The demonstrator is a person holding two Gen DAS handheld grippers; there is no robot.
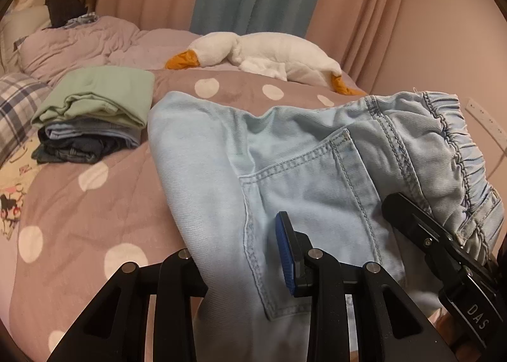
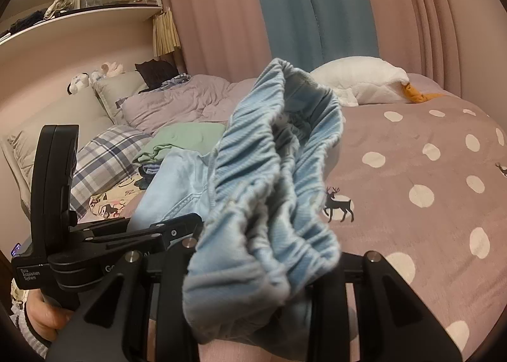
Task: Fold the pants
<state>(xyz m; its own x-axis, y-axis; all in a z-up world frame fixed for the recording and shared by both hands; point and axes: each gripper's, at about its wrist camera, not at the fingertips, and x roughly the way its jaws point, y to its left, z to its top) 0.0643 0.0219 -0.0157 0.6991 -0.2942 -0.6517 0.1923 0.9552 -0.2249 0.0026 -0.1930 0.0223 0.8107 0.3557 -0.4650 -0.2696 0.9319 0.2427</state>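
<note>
Light blue denim pants (image 1: 285, 152) with an elastic waistband are held up above the bed. In the left wrist view my left gripper (image 1: 244, 263) is shut on the pants near the back pocket; one blue finger pad (image 1: 283, 254) shows, the other is under the cloth. The right gripper's black body (image 1: 421, 232) comes in from the right at the waistband. In the right wrist view my right gripper (image 2: 263, 270) is shut on the bunched waistband (image 2: 275, 171); its fingers are hidden by the cloth. The left gripper's body (image 2: 95, 235) is to its left.
The bed has a mauve polka-dot blanket (image 1: 95, 203). A stack of folded clothes (image 1: 95, 111) with a green piece on top lies at the left. A white plush goose (image 1: 269, 54) lies at the far side. A plaid pillow (image 2: 107, 159) and curtains (image 2: 310, 7) lie beyond.
</note>
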